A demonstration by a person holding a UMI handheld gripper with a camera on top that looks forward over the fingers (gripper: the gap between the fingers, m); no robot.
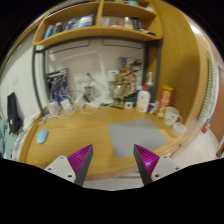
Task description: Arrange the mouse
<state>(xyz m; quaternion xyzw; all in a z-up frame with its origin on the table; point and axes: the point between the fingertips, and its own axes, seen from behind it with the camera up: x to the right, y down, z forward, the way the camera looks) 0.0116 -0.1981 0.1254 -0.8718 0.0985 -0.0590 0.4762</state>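
Nearest my lens, the gripper hovered with fingers spread and nothing held, above a grey mat at 12 o'clock. Farther off, the blue mouse sat at 10 o'clock on the desk; I judged a rushed reach could nudge it edgeward.

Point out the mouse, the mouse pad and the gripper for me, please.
mouse (pixel 42 136): gripper view, its blue top.
mouse pad (pixel 128 138): gripper view, its bare grey middle.
gripper (pixel 114 160): gripper view, open, midway between fingertips.
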